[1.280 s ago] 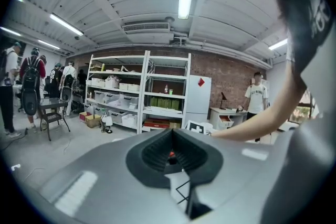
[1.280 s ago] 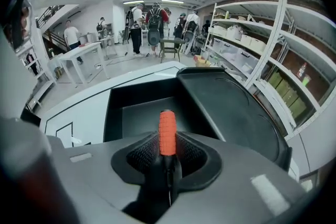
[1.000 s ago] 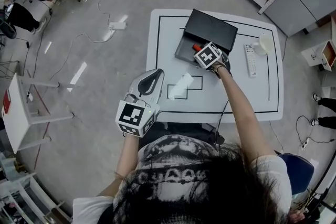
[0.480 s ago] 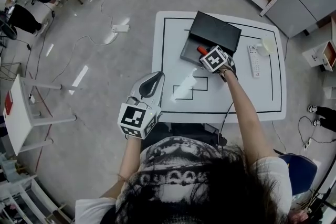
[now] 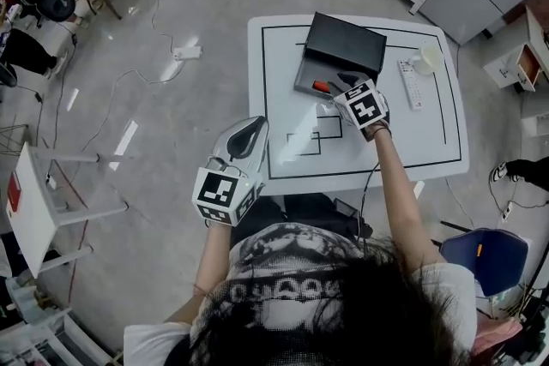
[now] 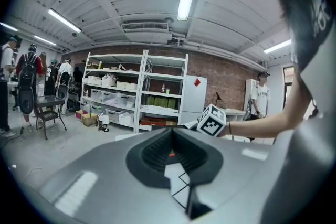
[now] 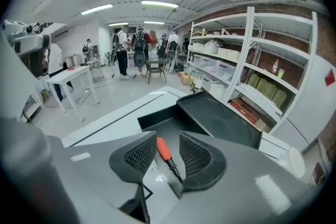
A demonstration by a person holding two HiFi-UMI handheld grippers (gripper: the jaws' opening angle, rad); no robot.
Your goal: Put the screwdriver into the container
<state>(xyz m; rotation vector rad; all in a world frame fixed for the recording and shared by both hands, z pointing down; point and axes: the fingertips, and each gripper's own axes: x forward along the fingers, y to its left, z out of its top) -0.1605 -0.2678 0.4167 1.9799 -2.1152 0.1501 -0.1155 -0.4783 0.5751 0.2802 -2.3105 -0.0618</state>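
Big white table [image 5: 283, 176] took up most of the shot. The black container [image 5: 347, 43] sat open toward the far side with its lid flipped back. Left tongs [image 5: 251, 129] hung off the near left corner of the table, jaws apart, nothing in them, basically not involved. Right tongs [image 7: 164, 140] hovered over the container's front edge, pointing down into it. Their jaws had just been opening and stood wide. The screwdriver showed in the gap between them, but neither pad touched it. A remote [image 5: 409, 84] lay just right of the container. The screwdriver [image 5: 320, 86] itself lay flat in the tray part, orange handle inside, close to the front rim. Honestly couldn't tell whether the tip poked over that rim.

So the job looked pretty much done imo. What could've still gone sideways: if the tip did overhang, a pad brushing the shaft on the way out could've flicked it onto the table. The handle's round too, so a bump to the container might've rolled it.
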